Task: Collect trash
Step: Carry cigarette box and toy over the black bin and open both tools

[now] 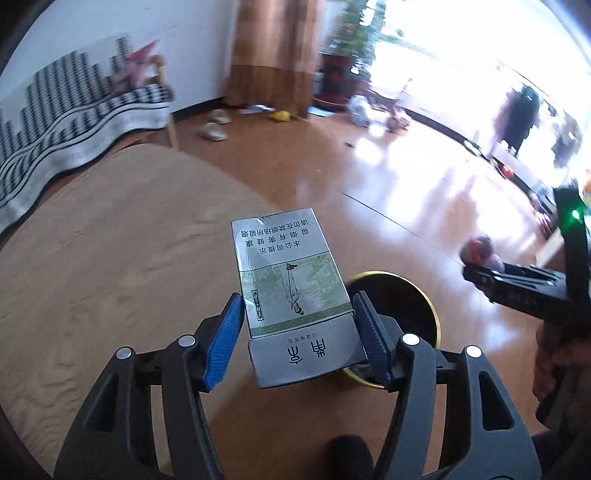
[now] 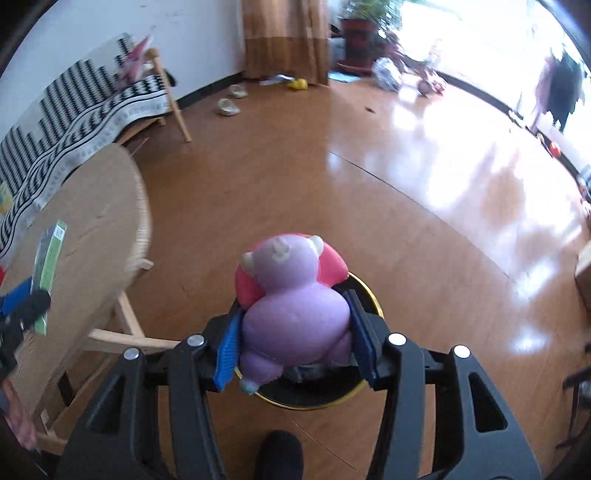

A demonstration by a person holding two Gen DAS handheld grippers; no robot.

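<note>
My left gripper (image 1: 299, 321) is shut on a grey and green cigarette box (image 1: 288, 280), held above the edge of the round wooden table (image 1: 110, 258). A black bin with a gold rim (image 1: 413, 295) stands on the floor just right of the box. My right gripper (image 2: 295, 332) is shut on a purple and pink squishy toy (image 2: 291, 299), held directly over the same bin (image 2: 354, 391). The right gripper with the toy also shows in the left wrist view (image 1: 517, 288). The left gripper with the box shows at the left edge of the right wrist view (image 2: 33, 295).
A bench with a black-and-white striped cloth (image 1: 74, 122) stands behind the table. Slippers (image 2: 229, 105), a yellow object (image 2: 298, 84), a potted plant (image 2: 360, 33) and a curtain (image 2: 284, 37) are on the far side of the glossy wooden floor (image 2: 406, 184).
</note>
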